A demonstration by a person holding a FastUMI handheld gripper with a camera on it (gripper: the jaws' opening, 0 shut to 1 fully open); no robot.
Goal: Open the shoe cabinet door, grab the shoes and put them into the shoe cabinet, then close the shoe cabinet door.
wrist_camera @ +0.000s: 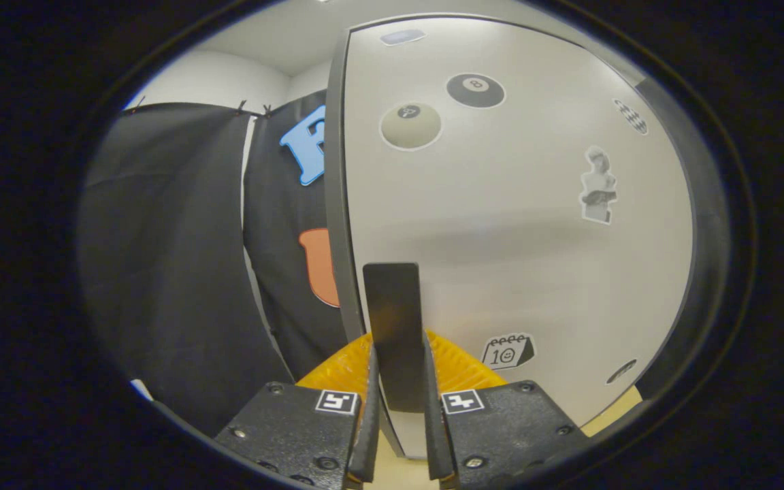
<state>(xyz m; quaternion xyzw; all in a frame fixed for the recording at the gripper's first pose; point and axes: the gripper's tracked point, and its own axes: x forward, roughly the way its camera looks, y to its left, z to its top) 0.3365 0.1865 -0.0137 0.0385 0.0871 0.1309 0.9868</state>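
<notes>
Beyond the tongs and to their left hangs a black cloth wall (167,272), falling in soft folds, with a pale room wall (229,78) showing above it. Next to the right comes the grey edge (337,204) of the shoe cabinet door (501,258), a tall pale panel seen close up. A dark, flat, upright handle (395,327) stands near that edge, low on the panel. The tongs (399,401) are pressed in on the handle, one finger (370,415) on its left side and the other on its right, so the handle is pinched between them. Ribbed orange pads (344,367) show just behind the fingers on both sides of the handle.

Several stickers dot the door face. High up, nearest the grey edge, is a pale billiard ball sticker (410,126); just right of it and a little higher is a black eight ball sticker (476,90). Low on the door, just right of the handle, is a small calendar sticker (508,351). Further right, at mid height, is a sticker of a classical bust (598,185), and a small chequered sticker (630,116) sits above it near the far edge. A strip of pale wood floor (613,408) shows below the door.
</notes>
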